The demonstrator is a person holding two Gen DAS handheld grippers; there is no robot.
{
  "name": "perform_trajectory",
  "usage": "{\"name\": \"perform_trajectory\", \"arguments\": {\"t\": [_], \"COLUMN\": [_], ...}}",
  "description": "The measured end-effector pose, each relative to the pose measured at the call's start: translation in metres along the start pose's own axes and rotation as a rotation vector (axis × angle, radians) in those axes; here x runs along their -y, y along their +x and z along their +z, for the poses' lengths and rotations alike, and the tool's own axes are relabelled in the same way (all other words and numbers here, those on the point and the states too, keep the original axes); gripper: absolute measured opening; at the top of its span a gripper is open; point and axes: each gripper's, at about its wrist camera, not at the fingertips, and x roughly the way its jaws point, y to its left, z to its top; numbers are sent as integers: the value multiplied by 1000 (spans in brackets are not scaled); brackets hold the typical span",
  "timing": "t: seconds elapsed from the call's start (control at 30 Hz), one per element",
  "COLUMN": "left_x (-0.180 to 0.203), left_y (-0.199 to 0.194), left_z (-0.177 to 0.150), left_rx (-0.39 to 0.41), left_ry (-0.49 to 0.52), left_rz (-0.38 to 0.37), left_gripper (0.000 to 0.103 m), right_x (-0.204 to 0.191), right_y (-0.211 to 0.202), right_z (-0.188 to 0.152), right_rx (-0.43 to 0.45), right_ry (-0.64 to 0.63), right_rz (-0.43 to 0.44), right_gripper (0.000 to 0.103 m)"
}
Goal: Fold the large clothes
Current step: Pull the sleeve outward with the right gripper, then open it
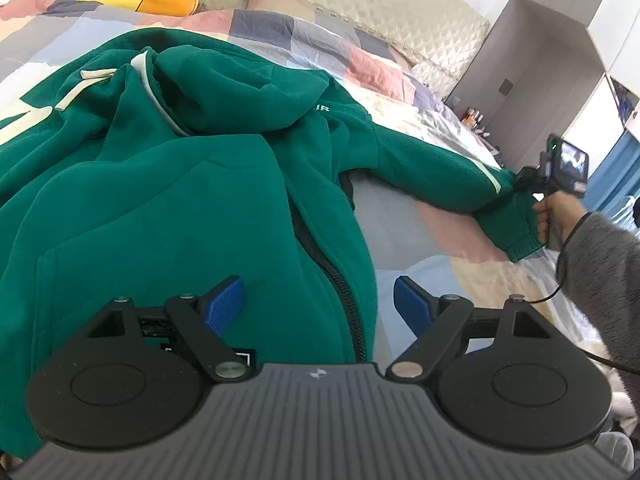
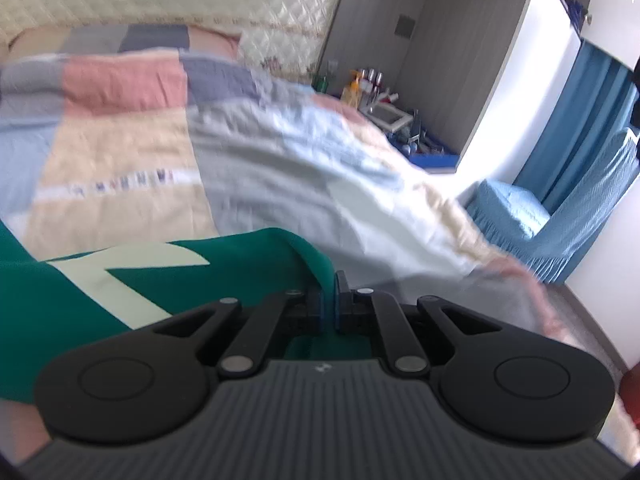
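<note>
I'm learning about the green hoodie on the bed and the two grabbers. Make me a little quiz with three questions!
1. True or false: the right gripper is shut on the sleeve of the green hoodie.
2. Which gripper has nothing between its fingers? A) left gripper B) right gripper
3. Fill in: the hoodie lies on a patchwork ____.

Key:
1. True. Green cloth is pinched between its blue pads.
2. A. Its jaws stand wide open above the hoodie's zipper.
3. Quilt.
</note>
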Motion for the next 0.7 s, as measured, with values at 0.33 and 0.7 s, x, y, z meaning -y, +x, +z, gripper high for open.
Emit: {"name": "perform_trajectory", "arguments": {"t": [0.33, 0.7], "left_x": [1, 14], "left_y": [11, -1], "left_z": [3, -6], "left_rx": [-20, -37], "left_ry": [18, 91], "left_rz": [12, 40], "left_gripper": [85, 85], "right_x": [7, 20], "right_y": [21, -62], "right_z": [-32, -42], "right_rx": [16, -4], "right_ry": [95, 240], "right_rz": [91, 269], "right_gripper": [13, 61]}}
